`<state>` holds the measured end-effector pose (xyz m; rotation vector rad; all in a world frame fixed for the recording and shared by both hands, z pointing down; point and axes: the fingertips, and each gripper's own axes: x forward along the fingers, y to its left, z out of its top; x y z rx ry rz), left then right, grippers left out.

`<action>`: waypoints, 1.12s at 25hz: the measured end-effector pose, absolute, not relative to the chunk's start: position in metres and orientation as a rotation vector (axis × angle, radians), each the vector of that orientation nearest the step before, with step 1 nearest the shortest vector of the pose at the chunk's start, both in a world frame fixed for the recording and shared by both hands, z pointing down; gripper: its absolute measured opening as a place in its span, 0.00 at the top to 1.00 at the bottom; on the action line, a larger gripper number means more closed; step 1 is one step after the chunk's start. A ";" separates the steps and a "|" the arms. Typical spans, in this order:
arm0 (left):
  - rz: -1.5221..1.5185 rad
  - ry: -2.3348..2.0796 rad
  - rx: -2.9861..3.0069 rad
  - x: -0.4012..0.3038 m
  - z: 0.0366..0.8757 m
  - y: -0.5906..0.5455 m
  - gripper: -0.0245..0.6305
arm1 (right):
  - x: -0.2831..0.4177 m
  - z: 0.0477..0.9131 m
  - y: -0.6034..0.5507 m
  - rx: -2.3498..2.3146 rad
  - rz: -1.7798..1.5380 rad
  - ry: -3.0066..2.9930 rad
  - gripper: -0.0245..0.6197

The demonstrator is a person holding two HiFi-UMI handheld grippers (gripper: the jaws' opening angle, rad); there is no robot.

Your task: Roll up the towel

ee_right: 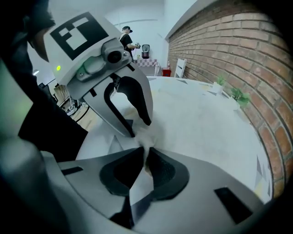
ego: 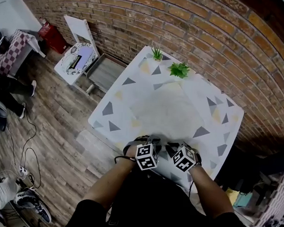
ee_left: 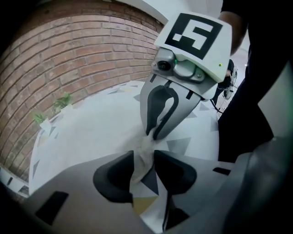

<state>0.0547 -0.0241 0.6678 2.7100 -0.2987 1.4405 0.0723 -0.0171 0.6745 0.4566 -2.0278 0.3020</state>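
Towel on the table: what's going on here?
A person holds a gripper in each hand at the near edge of the table. The left gripper and the right gripper sit close side by side. Each pinches a bunch of fabric between its pads, at the near edge of the pale towel. The rest of the towel lies flat on the patterned table cover, and no roll has formed yet. Two small plants stand at the far edge.
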 end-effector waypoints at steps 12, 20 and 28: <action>1.467 -0.175 2.704 0.064 0.668 -0.010 0.88 | 0.080 0.651 -0.016 0.544 0.311 -2.070 0.81; 1.271 -0.081 2.555 0.068 0.655 0.010 0.89 | 0.066 0.646 0.014 0.379 0.088 -2.086 0.83; 1.294 0.022 2.469 0.062 0.659 0.030 0.89 | 0.061 0.654 0.028 0.272 0.140 -2.091 0.82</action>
